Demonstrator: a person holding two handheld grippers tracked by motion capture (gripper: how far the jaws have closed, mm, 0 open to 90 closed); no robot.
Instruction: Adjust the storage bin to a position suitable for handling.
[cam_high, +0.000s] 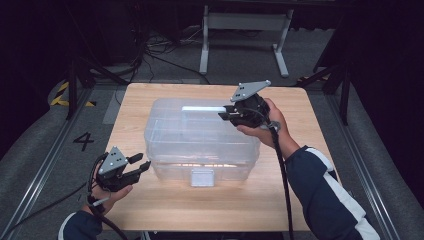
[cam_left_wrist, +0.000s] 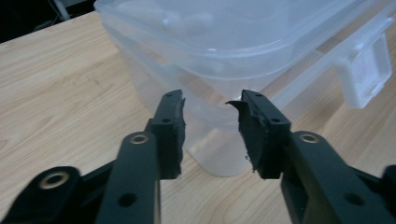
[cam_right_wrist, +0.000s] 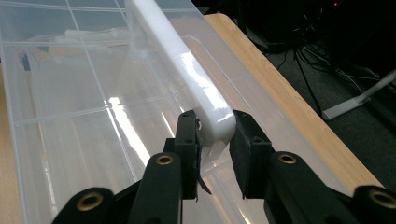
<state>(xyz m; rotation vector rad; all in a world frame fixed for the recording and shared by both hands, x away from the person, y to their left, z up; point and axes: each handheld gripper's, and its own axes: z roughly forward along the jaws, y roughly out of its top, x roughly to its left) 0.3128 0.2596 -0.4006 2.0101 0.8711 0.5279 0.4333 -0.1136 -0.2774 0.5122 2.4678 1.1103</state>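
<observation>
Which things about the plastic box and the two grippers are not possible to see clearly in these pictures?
- Box contents: the clear box has cloudy, glaring walls in the high view.
- Lid far end: cut off by the top edge in the right gripper view, where the right gripper clamps the lid rim.

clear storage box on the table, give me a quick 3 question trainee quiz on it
1. True or false: the right claw is clamped on the lid's white handle bar.
2. Which claw has nothing between its jaws: A left, B right?
3. Fill in: the white latch is on the clear storage box's side facing the ____.

Key: 1 true; 2 A, the left claw; 3 person.
</observation>
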